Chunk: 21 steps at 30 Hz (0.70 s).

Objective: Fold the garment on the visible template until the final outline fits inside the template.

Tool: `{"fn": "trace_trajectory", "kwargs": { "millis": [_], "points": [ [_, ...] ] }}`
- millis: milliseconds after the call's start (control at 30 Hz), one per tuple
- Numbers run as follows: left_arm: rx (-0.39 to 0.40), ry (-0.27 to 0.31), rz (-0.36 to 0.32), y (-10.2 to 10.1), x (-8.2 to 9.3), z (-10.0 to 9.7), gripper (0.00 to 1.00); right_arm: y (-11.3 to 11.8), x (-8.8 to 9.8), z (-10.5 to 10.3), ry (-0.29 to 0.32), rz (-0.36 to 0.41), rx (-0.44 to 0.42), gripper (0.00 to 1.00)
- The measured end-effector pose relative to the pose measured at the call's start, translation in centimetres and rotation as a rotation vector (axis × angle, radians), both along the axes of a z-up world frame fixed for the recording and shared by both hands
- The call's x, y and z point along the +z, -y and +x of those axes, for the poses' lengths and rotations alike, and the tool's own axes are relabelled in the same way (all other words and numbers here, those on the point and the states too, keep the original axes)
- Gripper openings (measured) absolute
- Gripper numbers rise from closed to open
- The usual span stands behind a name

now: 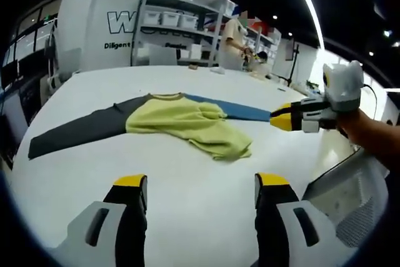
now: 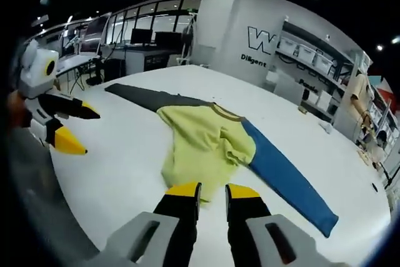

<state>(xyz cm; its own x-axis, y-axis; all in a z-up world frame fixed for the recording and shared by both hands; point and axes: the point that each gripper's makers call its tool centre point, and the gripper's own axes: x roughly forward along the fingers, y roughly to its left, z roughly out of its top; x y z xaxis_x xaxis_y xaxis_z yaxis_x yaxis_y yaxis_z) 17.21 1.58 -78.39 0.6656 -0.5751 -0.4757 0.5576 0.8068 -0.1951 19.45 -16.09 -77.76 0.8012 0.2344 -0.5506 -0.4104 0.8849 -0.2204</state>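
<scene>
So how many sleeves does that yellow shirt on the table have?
2. A dark grey sleeve stretches away from the shirt's yellow body towards the far desks, and a blue sleeve runs the opposite way, lying flat on the white table.

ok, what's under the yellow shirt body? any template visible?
Around the garment only bare white table shows, no template outline visible. Grey sleeve and blue sleeve lie flat on it. Anything beneath the bunched yellow fabric is covered.
</scene>
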Motion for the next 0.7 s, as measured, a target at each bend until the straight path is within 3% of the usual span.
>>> {"fn": "trace_trajectory", "kwargs": {
  "millis": [300, 700],
  "points": [
    [-0.046, -0.01, 0.009, 2.0, 0.0, 2.0, 0.59, -0.1, -0.5, -0.3, -0.016, 0.005, 0.01, 0.13],
    [-0.102, -0.089, 0.015, 4.7, -2.7, 6.8, 0.52, 0.2, -0.8, -0.3, -0.025, 0.01, 0.008, 0.11]
  ]
}}
